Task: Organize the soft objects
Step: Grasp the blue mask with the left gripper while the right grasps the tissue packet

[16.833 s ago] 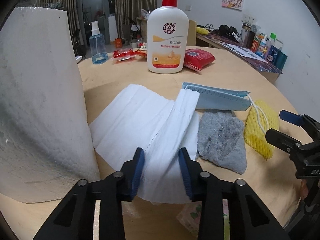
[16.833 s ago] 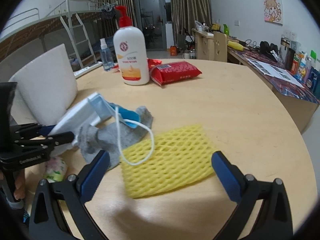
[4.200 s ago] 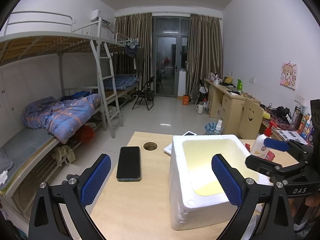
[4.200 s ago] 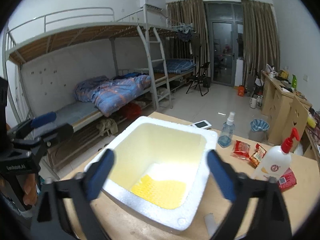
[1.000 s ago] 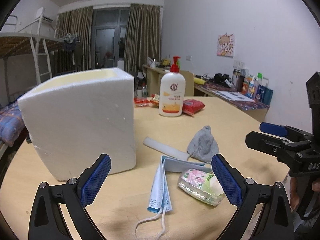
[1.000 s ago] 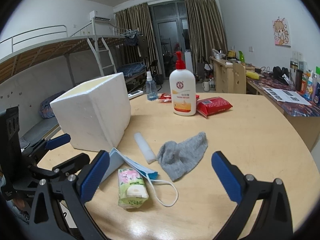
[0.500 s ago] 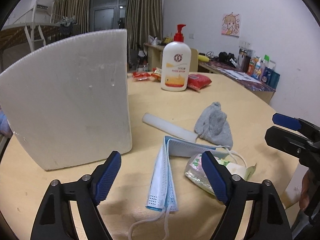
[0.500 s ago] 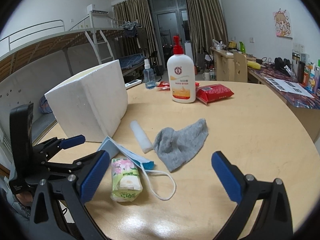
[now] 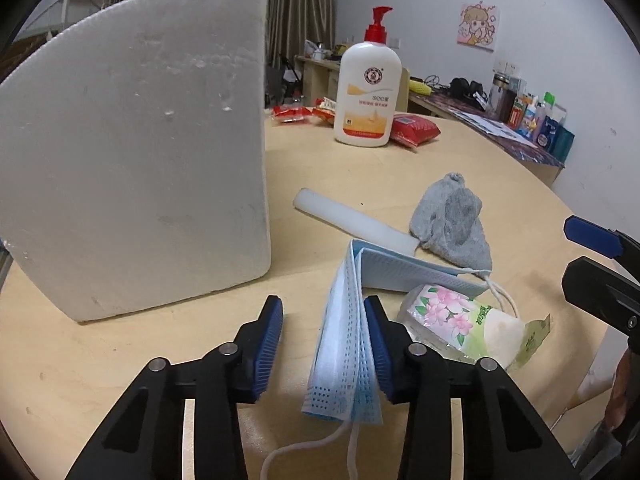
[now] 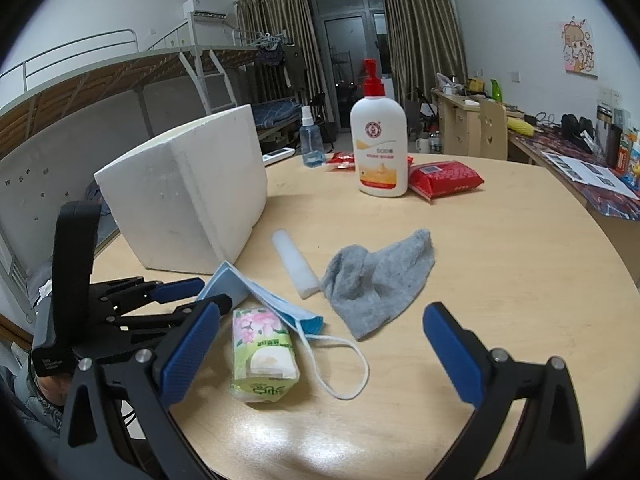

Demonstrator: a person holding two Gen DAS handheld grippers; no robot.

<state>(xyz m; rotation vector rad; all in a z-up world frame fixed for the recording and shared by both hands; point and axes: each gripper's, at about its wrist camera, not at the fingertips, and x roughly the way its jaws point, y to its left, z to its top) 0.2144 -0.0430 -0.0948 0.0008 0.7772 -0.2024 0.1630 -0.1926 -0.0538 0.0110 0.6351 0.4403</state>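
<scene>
A folded blue face mask (image 9: 344, 352) stands on edge on the round wooden table (image 10: 500, 240). My left gripper (image 9: 322, 344) straddles it with its jaws closing. The right pad sits against the mask; the left pad is still clear of it. In the right wrist view the left gripper (image 10: 204, 294) reaches in from the left at the mask (image 10: 256, 294). A floral tissue pack (image 10: 264, 356) lies beside the mask. Behind them lie a grey sock (image 10: 376, 276) and a white foam tube (image 10: 294, 264). My right gripper (image 10: 320, 344) hovers wide open over the tissue pack, holding nothing.
A white foam box (image 9: 136, 168) stands close on the left. At the back of the table are a lotion pump bottle (image 10: 378, 144), a red packet (image 10: 444, 178) and a small spray bottle (image 10: 311, 144). The table edge curves along the right.
My left gripper has come forward and down onto the mask, and its jaws have narrowed from wide open to either side of the folded edge. The right gripper has barely shifted.
</scene>
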